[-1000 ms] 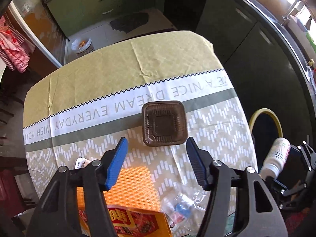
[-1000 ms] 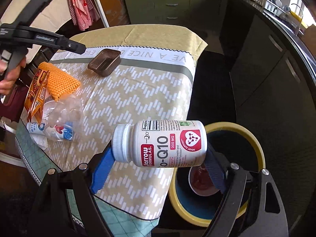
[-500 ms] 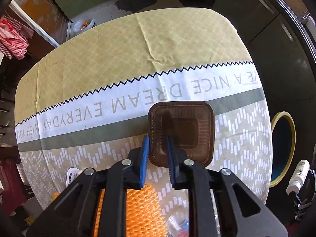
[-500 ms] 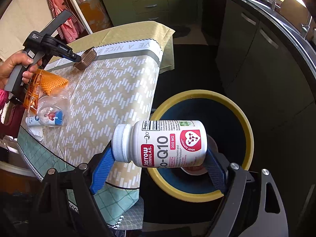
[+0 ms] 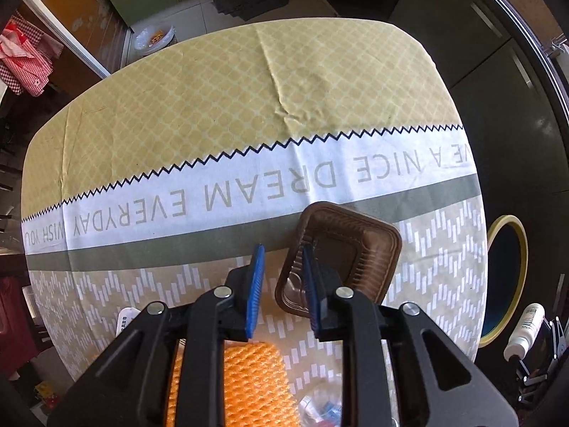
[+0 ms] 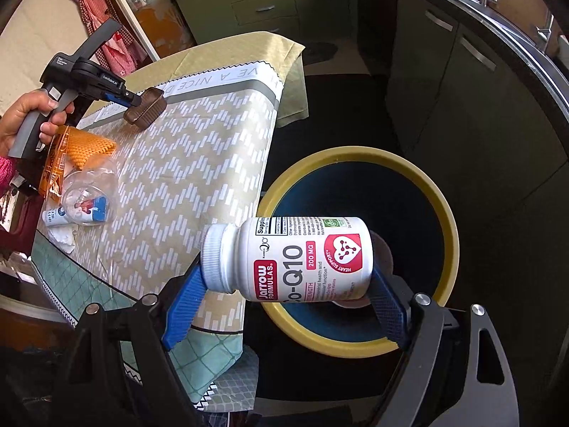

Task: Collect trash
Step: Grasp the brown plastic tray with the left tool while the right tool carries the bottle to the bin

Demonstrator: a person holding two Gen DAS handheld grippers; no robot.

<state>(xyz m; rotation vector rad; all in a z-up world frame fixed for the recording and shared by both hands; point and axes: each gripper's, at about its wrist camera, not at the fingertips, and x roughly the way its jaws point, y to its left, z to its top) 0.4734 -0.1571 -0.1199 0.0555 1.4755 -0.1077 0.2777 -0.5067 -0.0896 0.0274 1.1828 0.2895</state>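
My left gripper [image 5: 282, 288] stands over the table; its jaws are a little apart and empty. Its right finger [image 5: 308, 291] sits inside the near rim of a brown plastic tray [image 5: 359, 252], which is tilted up off the cloth. The right wrist view shows that tray [image 6: 145, 108] at the left gripper's tip. My right gripper [image 6: 284, 295] is shut on a white supplement bottle [image 6: 295, 258], held sideways above the yellow-rimmed trash bin [image 6: 359, 158] beside the table. The bottle also shows in the left wrist view [image 5: 524, 331], next to the bin [image 5: 512, 235].
More trash lies at the table's near end: an orange foam net [image 6: 87, 147], an orange packet [image 6: 53, 170], a crumpled clear bag [image 6: 89, 195] and a small tube [image 6: 53, 215]. Dark green cabinets [image 6: 462, 89] stand behind the bin. The tablecloth [image 5: 249, 106] hangs over the edges.
My left gripper closed near the tray's edge, then opened slightly; the tray has tipped up. My right gripper carried the bottle from the table edge to above the bin.
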